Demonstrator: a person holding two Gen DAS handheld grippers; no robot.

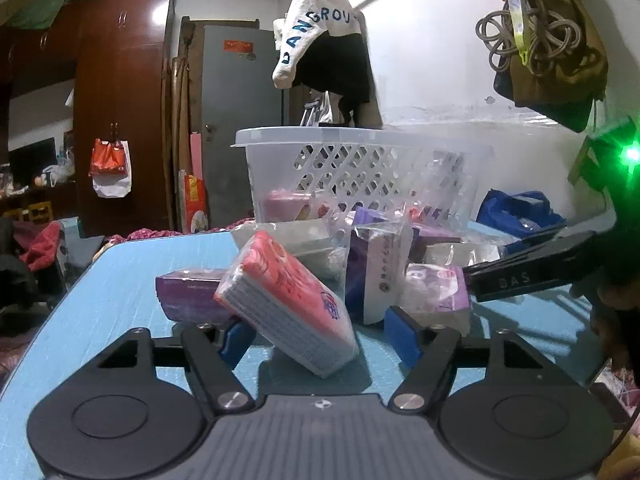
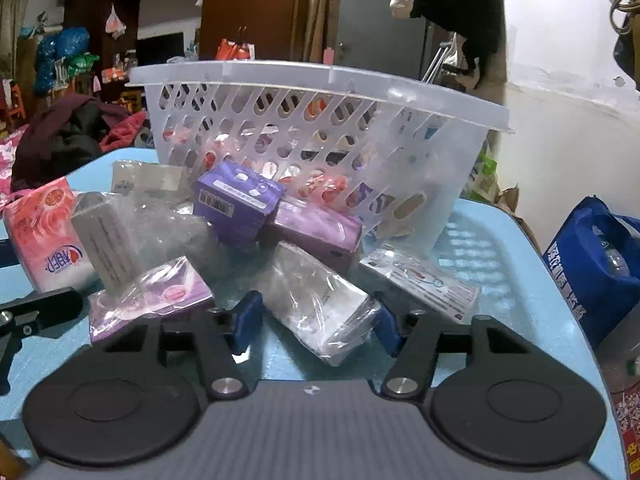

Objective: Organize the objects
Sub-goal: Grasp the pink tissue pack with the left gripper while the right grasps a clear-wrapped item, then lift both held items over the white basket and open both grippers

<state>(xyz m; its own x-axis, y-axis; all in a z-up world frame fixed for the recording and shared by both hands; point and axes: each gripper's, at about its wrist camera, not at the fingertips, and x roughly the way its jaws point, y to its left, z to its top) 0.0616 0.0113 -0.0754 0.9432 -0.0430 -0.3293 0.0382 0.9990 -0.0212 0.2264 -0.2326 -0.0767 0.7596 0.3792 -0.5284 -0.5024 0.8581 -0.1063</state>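
Basket (image 2: 320,128) is the landmark: white, perforated, at the far side of the blue table (image 1: 120,280), some packs already inside. Loose packs are piled just in front of it. Left gripper (image 1: 316,334) is roughly half open, straddling a tilted pink tissue pack (image 1: 286,300); the left pad looks near or touching it and the right pad stands clear, so no real grip. Right gripper (image 2: 316,326) is also partly open around a clear-wrapped pack (image 2: 320,304); the pads sit at its sides, but I cannot tell if they press. Handling guess: the tissue pack is light and soft, with slick film, and will squash, so take it across the short sides near the middle. The wrapped pack is crinkly and slippery, so pinch the solid body, not the loose film. Left view alone shows the right gripper's arm coming in from the right, beside the pile. Right view alone shows a purple box (image 2: 236,204) against the basket wall, a flat sachet (image 2: 420,280) at its front, and a blue bag (image 2: 592,264) off to its right.
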